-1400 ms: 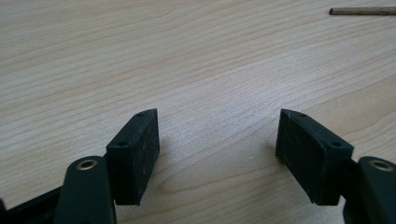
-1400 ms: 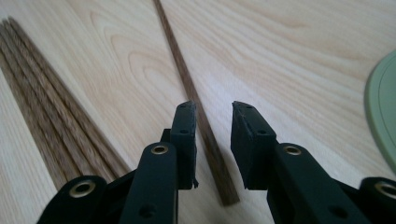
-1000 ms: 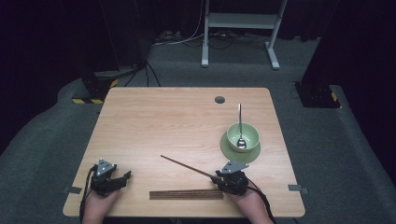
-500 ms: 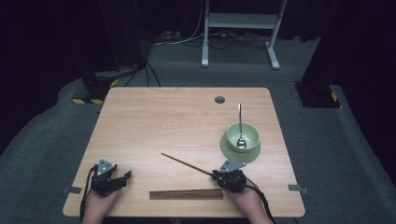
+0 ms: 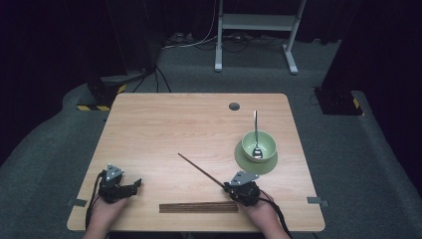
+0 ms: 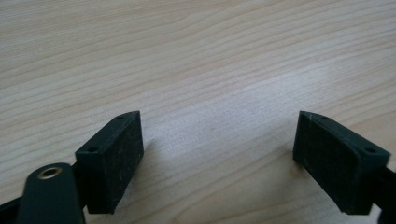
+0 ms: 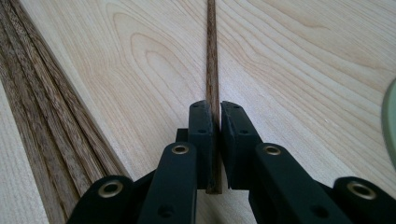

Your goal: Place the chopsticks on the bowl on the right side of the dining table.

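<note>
the wooden table point(image 5: 164, 129) holds a green bowl point(image 5: 259, 145) on a green saucer point(image 5: 245, 160) toward its right side, with a metal spoon point(image 5: 256, 134) standing in the bowl, its handle leaning over the far rim. a small dark round hole point(image 5: 234, 106) sits near the far edge of the tabletop. along the near edge lies a bundle of dark wooden chopsticks point(image 5: 198, 207), side by side, just beside the right gripper point(image 5: 226, 186). that gripper's jaws are pressed together on one end of a single chopstick point(image 5: 201, 171), which runs away up and left over bare wood; in the right gripper view the stick point(image 7: 212, 70) passes straight between the two black pads, with the bundle point(image 7: 42, 116) off to the side and a sliver of the saucer's edge point(image 7: 390, 126) at the frame's border. the left gripper point(image 5: 134, 185) rests at the near left corner, well apart from everything else, its jaws spread wide over bare tabletop point(image 6: 196, 56) with nothing between them. nothing lies between the bowl and the held chopstick. beyond the table are grey carpet, a white frame leg point(image 5: 218, 35), cables and a yellow-and-black striped strip point(image 5: 94, 107). no writing can be read anywhere.
</note>
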The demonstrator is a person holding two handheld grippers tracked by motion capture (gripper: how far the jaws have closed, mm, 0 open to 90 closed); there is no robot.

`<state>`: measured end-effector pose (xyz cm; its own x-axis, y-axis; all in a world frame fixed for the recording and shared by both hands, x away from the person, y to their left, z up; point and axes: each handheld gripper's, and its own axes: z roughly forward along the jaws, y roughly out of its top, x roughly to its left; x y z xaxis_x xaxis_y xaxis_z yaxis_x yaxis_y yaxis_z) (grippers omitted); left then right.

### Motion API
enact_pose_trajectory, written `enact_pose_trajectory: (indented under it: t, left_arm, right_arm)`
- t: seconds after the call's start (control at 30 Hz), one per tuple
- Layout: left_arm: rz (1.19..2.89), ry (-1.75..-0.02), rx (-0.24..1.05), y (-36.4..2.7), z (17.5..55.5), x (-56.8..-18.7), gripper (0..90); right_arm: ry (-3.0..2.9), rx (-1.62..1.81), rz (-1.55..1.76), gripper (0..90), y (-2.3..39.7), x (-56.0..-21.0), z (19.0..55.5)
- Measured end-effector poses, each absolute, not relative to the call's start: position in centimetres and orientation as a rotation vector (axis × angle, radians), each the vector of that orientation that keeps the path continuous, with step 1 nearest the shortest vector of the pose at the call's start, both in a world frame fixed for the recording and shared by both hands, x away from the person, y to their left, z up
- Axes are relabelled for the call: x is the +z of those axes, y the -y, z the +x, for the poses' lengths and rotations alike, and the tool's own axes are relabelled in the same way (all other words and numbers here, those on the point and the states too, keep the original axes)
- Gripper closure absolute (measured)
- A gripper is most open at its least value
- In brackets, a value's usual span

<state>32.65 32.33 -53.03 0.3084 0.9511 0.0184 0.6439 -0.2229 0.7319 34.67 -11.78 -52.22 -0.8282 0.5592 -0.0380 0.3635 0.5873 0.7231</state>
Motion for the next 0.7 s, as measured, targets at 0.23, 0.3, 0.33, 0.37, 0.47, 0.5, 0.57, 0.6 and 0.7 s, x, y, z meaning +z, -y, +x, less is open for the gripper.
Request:
enact_pose_trajectory:
  t: [0.23,0.3,0.33,0.37,0.47,0.5,0.57,0.6,0.7]
  left_arm:
    - [1.943,-1.429,0.681,-31.9,32.8,-53.0,17.3]
    - [1.939,-1.426,0.687,-31.7,32.7,-53.0,17.8]
    - [1.940,-1.425,0.688,-31.7,32.7,-53.0,17.7]
    - [1.940,-1.425,0.687,-31.7,32.7,-53.0,17.9]
    - [1.935,-1.435,0.662,-32.0,32.8,-53.0,18.0]
    - [1.932,-1.439,0.653,-32.0,32.8,-53.0,18.0]
    - [1.932,-1.439,0.643,-32.1,32.8,-53.0,18.3]
    - [1.924,-1.442,0.638,-32.1,32.9,-53.1,18.8]
    - [1.900,-1.473,0.646,-32.3,32.8,-53.0,20.2]
  right_arm:
    - [-2.550,1.128,0.766,83.5,12.2,-51.8,34.6]
    - [-2.537,1.149,0.765,83.5,12.3,-51.5,34.4]
    - [-2.531,1.155,0.754,83.5,12.4,-51.3,34.4]
    - [-2.524,1.160,0.756,83.5,12.4,-51.2,34.3]
    - [-2.507,1.178,0.750,83.5,12.5,-50.8,34.2]
    - [-2.502,1.184,0.747,83.5,12.6,-50.8,34.2]
    - [-2.499,1.188,0.741,83.6,12.5,-50.6,34.1]
    - [-2.497,1.191,0.737,83.5,12.5,-50.6,34.1]
    - [-2.494,1.199,0.720,83.5,12.5,-50.4,33.9]
